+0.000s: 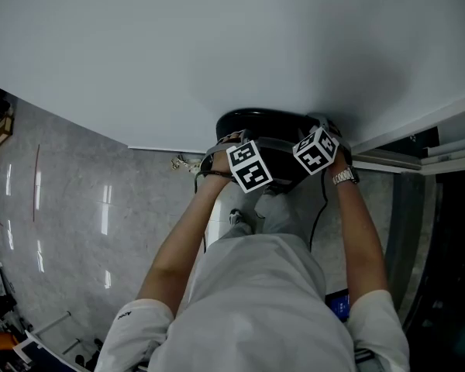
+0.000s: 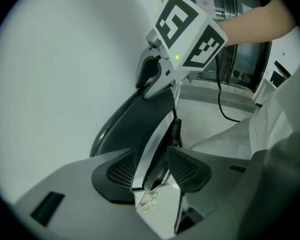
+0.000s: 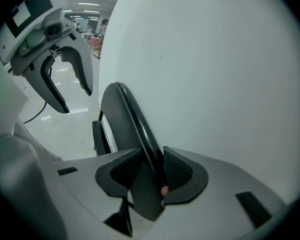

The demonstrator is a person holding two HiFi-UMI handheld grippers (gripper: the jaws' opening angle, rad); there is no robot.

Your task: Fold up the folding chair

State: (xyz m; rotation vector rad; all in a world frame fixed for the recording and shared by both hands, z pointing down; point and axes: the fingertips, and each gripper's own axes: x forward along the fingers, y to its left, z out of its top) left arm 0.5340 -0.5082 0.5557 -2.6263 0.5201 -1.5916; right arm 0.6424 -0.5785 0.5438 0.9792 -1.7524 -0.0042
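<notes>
Right gripper (image 3: 151, 173): clamped on the black rim of the folding chair (image 3: 117, 119), lower centre.
Left gripper (image 2: 155, 173): jaws apart, chair edge between them, not pressed.
Folding chair: centre of head view, close to the white wall (image 1: 217, 45).

folding chair (image 1: 256, 120): black | wall (image 1: 217, 45): plain white | floor (image 1: 70, 208): grey, marbled, glossy | left cube (image 1: 249, 166), right cube (image 1: 316, 149): white with black square markers | left gripper (image 2: 155, 171), right gripper (image 3: 149, 171): pale grey, black textured pads (image 3: 177, 171) | shirt (image 1: 256, 301): white | watch (image 1: 343, 177): silver
</notes>
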